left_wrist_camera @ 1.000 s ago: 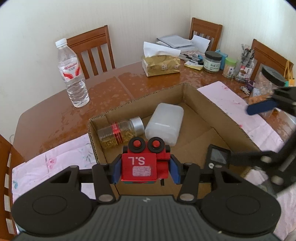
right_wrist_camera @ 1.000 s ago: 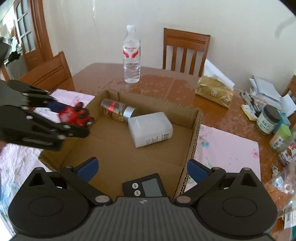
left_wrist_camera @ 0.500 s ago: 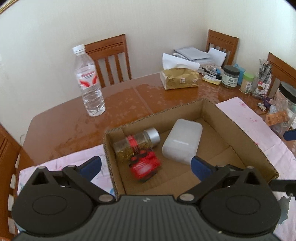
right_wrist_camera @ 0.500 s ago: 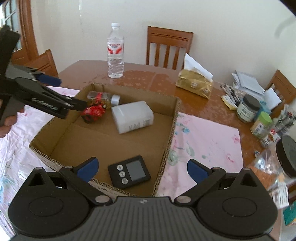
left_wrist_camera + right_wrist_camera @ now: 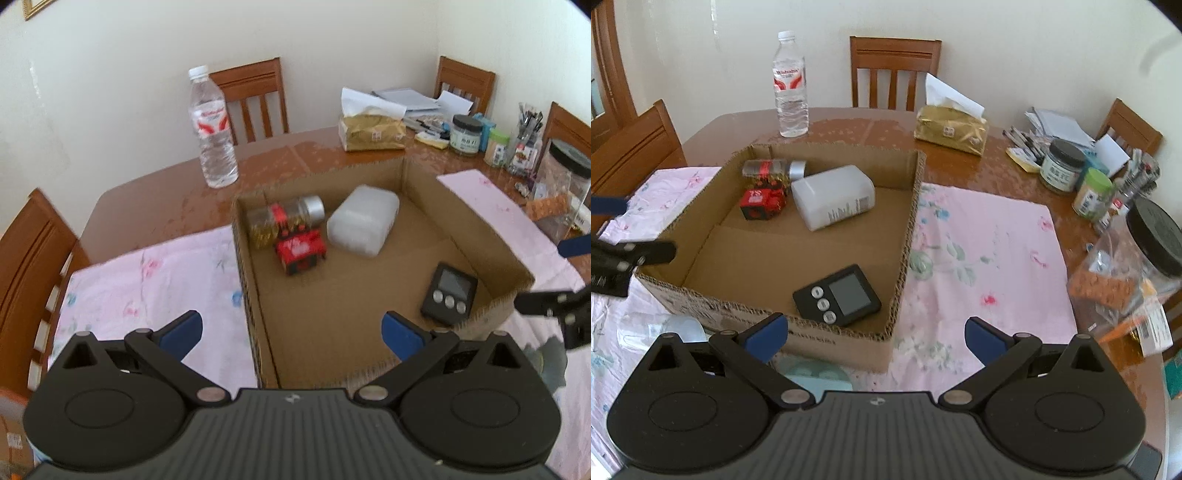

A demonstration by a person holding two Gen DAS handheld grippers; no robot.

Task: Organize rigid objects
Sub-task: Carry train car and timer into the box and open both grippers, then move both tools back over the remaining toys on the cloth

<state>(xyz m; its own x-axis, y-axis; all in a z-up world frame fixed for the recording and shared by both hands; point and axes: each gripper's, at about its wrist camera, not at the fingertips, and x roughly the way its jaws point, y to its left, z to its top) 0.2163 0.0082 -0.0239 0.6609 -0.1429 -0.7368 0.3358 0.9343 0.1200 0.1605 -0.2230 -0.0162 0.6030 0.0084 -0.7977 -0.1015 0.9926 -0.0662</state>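
Inside cardboard box [image 5: 908, 206]: red toy [image 5: 762, 199]

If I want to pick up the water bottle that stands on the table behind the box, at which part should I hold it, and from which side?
Probably grip the water bottle at its labelled middle, with the jaws level, coming over the cardboard box from the near side. It stands upright and apart from other things, and its body is round and narrow enough for open jaws. The cap is small and high, so a grip there may tip it.

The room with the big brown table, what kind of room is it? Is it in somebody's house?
Most likely a dining room in a home. A wooden table stands by a plain wall with matching wooden chairs around it, and it carries everyday clutter: a tissue pack, jars and a water bottle.
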